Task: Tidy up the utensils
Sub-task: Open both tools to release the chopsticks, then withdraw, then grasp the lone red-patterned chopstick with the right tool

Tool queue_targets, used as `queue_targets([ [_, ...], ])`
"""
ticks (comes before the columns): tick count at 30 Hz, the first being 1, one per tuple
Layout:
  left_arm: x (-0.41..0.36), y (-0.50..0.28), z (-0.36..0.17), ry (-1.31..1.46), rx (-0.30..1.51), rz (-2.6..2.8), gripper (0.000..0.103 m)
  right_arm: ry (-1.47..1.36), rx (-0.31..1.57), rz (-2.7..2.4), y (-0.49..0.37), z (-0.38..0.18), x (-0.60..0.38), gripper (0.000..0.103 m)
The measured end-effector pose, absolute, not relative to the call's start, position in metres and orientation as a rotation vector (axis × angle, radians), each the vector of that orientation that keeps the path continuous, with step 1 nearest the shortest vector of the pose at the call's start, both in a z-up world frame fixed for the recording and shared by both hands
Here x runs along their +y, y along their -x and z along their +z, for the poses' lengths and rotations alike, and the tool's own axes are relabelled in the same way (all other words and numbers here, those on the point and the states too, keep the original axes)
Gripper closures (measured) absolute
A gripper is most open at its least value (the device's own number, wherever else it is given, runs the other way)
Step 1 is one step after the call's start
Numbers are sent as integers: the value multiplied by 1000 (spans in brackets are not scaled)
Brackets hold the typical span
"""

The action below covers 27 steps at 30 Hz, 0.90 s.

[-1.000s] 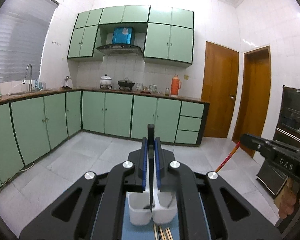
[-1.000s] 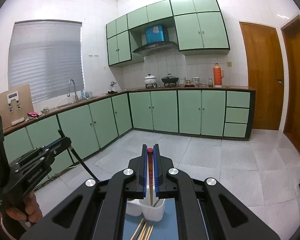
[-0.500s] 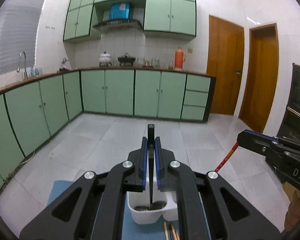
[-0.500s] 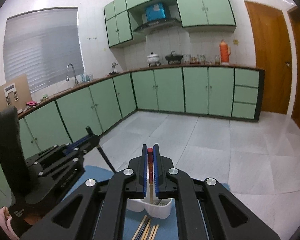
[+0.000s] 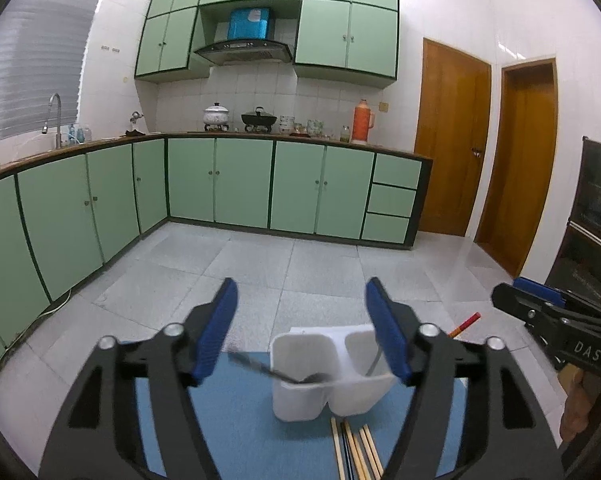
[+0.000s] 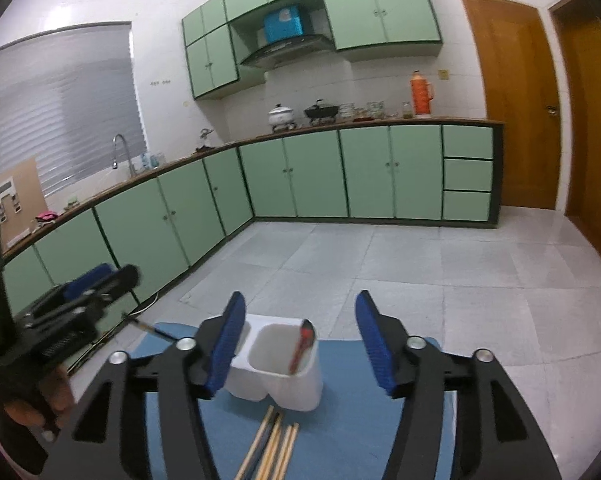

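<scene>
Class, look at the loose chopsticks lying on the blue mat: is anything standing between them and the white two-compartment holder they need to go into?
Nothing visible does. The chopsticks lie on the blue mat right in front of the white holder, their tips almost at its base. Both the right gripper and the left gripper hang open above the holder, which already contains utensils.

Right gripper [image 6: 300, 332] with jaws spread wide above a white two-compartment holder [image 6: 278, 376] on a blue mat [image 6: 340, 420]. A red-handled utensil [image 6: 302, 346] is seen leaning in the right compartment; chopsticks [image 6: 274, 446] are laid before it. Left gripper [image 6: 96, 284] is seen at left.
</scene>
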<state>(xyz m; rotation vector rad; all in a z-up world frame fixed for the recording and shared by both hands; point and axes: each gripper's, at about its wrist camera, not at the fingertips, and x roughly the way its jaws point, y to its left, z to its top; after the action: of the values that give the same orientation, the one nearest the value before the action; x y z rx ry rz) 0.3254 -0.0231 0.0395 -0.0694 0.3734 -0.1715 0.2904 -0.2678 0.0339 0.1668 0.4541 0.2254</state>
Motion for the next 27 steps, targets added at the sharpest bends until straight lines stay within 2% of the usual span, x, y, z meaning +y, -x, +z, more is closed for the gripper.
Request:
queue_targets([
  [5,-16,-284,28,75,391,-163,18,-178,446,189,-248,18,-275,26],
  [9,-15,-252,7,38,443,-159,14,-200,466,170,-211,-4,-274,17],
  [27,3,-164,-95,-54,695,-133,13,-150,686,165,-123,-105,-243,17],
])
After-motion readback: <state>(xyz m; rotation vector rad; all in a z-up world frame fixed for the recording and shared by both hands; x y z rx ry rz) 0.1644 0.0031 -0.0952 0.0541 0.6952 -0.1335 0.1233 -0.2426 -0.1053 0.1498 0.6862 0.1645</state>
